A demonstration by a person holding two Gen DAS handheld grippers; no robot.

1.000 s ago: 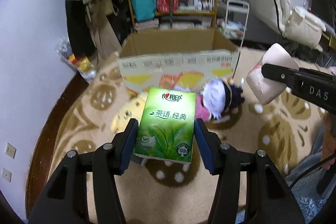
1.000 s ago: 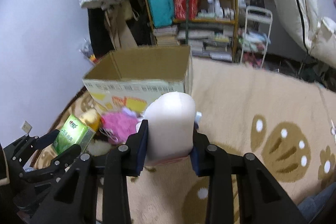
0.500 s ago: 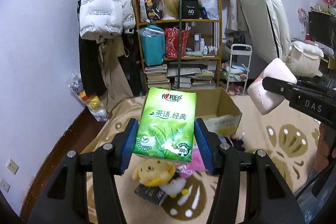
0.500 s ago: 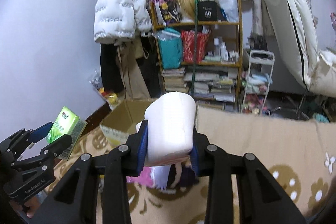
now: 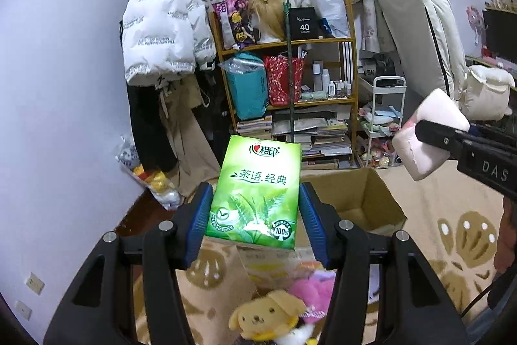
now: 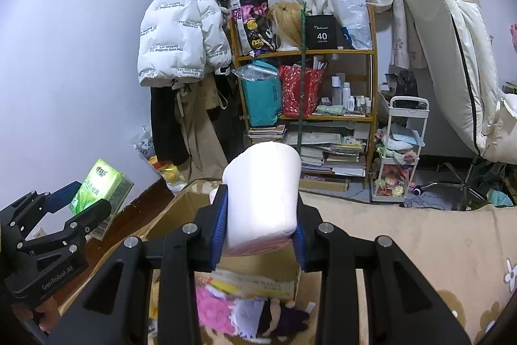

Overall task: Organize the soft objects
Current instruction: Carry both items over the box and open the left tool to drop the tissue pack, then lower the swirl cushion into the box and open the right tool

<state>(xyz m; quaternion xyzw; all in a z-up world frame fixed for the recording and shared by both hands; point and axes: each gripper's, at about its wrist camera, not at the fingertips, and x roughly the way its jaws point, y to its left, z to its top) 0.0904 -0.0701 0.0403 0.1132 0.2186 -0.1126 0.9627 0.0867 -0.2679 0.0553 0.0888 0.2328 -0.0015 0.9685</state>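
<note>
My left gripper [image 5: 255, 215] is shut on a green tissue pack [image 5: 255, 193] and holds it high above the open cardboard box [image 5: 362, 199]. The pack also shows in the right wrist view [image 6: 100, 186], as does the left gripper [image 6: 84, 199]. My right gripper [image 6: 258, 225] is shut on a white and pink tissue pack [image 6: 261, 193], above the box [image 6: 258, 274]; it also shows at the right of the left wrist view [image 5: 429, 134]. A yellow dog plush [image 5: 268, 319] and a pink plush [image 5: 310, 293] lie on the rug in front of the box.
A dark-haired doll [image 6: 278, 319] and pink plush [image 6: 213, 309] lie before the box on the paw-print rug [image 6: 420, 248]. Behind stand a cluttered wooden shelf [image 6: 307, 86], a hanging white jacket [image 6: 181, 37], a small white cart [image 6: 400, 151] and a leaning mattress [image 6: 452, 54].
Both grippers have risen and tilted up with their packs. The box and plush toys have dropped lower in both views, and more of the wall and shelf shows.
</note>
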